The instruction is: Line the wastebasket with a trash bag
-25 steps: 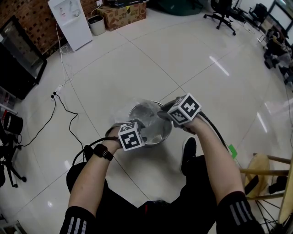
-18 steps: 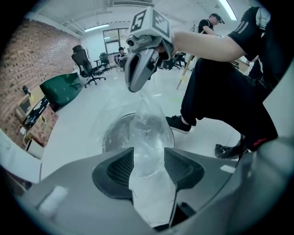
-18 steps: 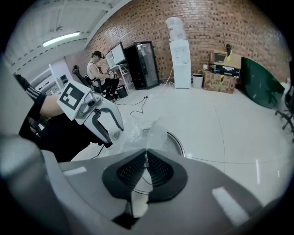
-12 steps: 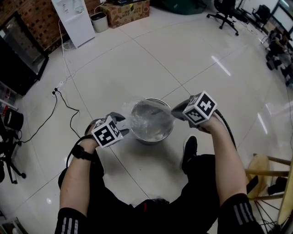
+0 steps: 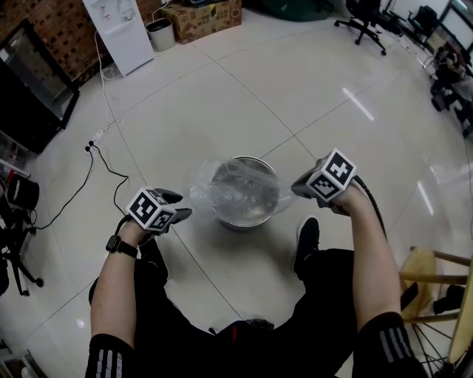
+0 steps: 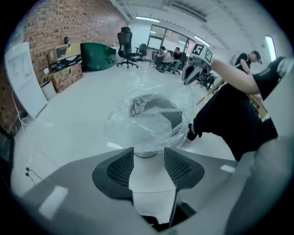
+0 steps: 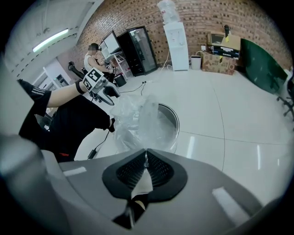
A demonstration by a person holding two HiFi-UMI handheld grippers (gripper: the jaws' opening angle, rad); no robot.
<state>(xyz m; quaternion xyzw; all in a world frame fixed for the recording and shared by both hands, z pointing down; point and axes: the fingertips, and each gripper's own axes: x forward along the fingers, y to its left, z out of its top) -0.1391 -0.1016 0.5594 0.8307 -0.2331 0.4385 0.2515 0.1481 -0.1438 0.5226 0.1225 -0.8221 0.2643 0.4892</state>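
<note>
A round metal wastebasket stands on the white tile floor with a clear trash bag draped in and over it. My right gripper is shut on the bag's right edge, and the film runs taut from its tips to the wastebasket. To the left of the basket my left gripper is open. Its jaws stand apart, with the bag just past their tips. Whether they touch the film is unclear.
My shoe rests close to the basket's right side. A cable trails over the floor at left. A wooden stool is at lower right. A white dispenser, a small bin and a cardboard box stand far back.
Both grippers have drawn away from the basket, the left one to the left and the right one to the right. The bag's mouth now spreads wider over the rim.
</note>
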